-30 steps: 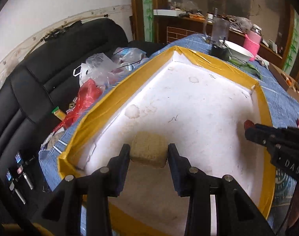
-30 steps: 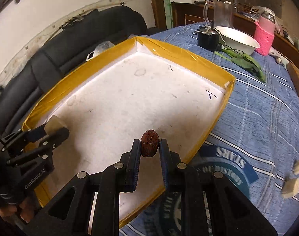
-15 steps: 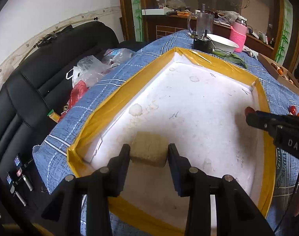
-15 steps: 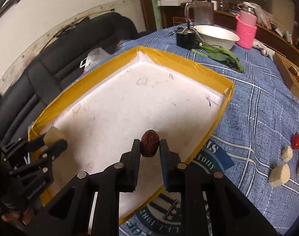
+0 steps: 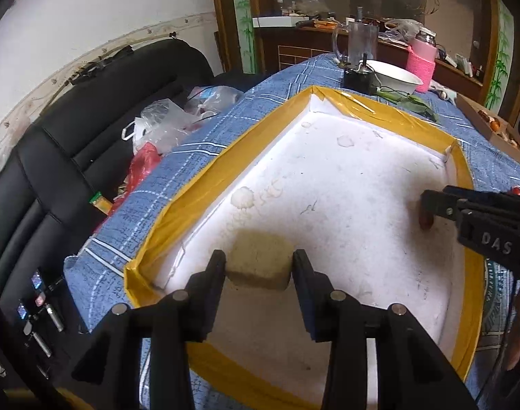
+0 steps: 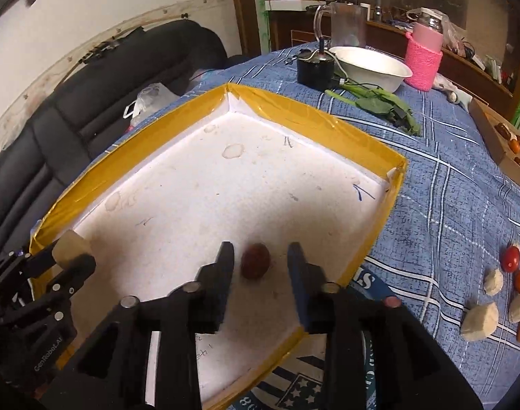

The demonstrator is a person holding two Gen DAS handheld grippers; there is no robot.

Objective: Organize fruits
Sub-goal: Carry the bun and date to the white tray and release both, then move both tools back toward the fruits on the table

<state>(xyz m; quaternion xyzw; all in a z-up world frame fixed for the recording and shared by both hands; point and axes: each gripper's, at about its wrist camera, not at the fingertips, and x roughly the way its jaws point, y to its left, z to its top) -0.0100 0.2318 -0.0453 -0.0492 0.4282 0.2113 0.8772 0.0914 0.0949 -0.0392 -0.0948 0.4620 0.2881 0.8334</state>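
A white foam tray (image 5: 205, 188) with a yellow taped rim lies on the blue checked cloth. My left gripper (image 5: 259, 256) is over the tray's near left corner with a pale yellow fruit cube (image 5: 260, 263) between its pads. The pads still touch the cube as the jaws start opening. In the right wrist view the same cube (image 6: 68, 246) shows at the left gripper (image 6: 72, 254). My right gripper (image 6: 260, 249) is opening, and a dark red date (image 6: 255, 261) lies on the tray (image 6: 311, 112) floor between its fingers, clear of both pads.
Loose small tomatoes and pale fruit chunks (image 6: 492, 304) lie on the cloth right of the tray. A cardboard box (image 6: 492, 133) holds more fruit at the far right. A white bowl (image 6: 372, 68), pink jar (image 6: 424, 61) and greens (image 6: 379, 102) stand behind. A black sofa (image 5: 55, 171) with bags (image 5: 164, 126) is on the left.
The right gripper's jaws have spread and let the date go; it now rests on the tray floor. The left gripper still has the cube between its pads.
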